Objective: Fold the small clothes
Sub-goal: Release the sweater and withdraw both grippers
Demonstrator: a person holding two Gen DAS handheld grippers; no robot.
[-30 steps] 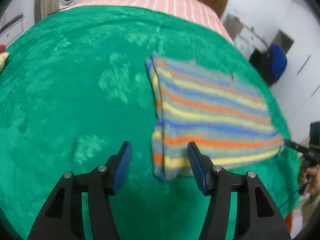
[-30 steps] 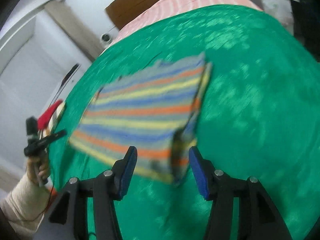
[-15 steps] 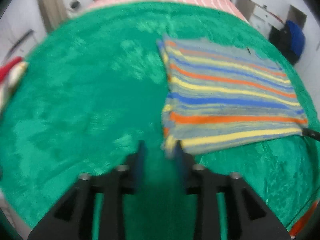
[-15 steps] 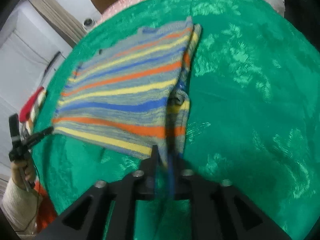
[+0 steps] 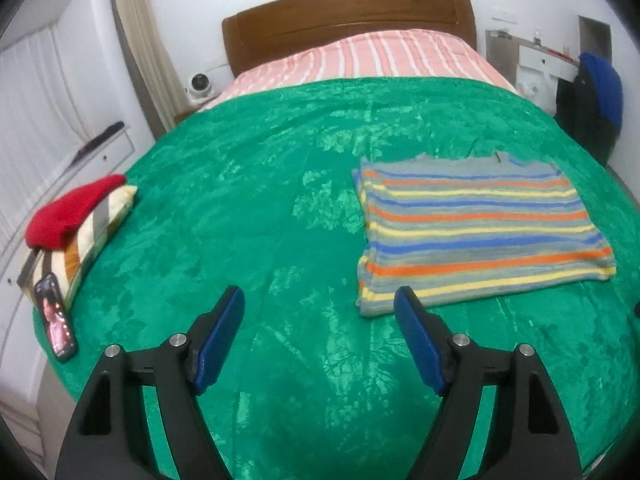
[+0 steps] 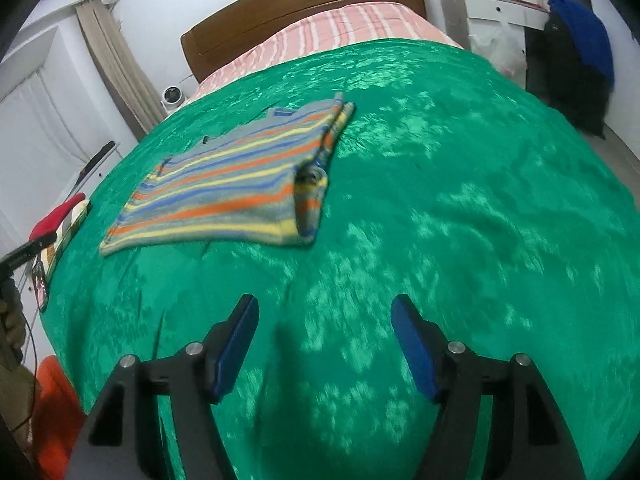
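Bed: a green blanket (image 5: 240, 208) covers most of it; a pink striped sheet (image 5: 372, 56) shows at the far end, below a brown wooden headboard (image 5: 344, 12).
Striped garment (image 5: 476, 232): folded into a flat rectangle with grey, blue, orange and yellow bands, lying on the blanket right of centre in the left wrist view; in the right wrist view (image 6: 236, 192) it sits to the far left, with a layered, slightly rumpled fold along its right edge.
Side pile: a red cloth (image 5: 72, 212) on striped fabric at the bed's left edge, with a phone (image 5: 56, 324) just near of it.
Left tongs (image 5: 320, 322): blue-padded fingers wide apart, holding nothing, over bare blanket just near and left of the garment's near left corner.
Right tongs (image 6: 322, 330): fingers wide apart, holding nothing, well apart from the garment, above bare blanket.
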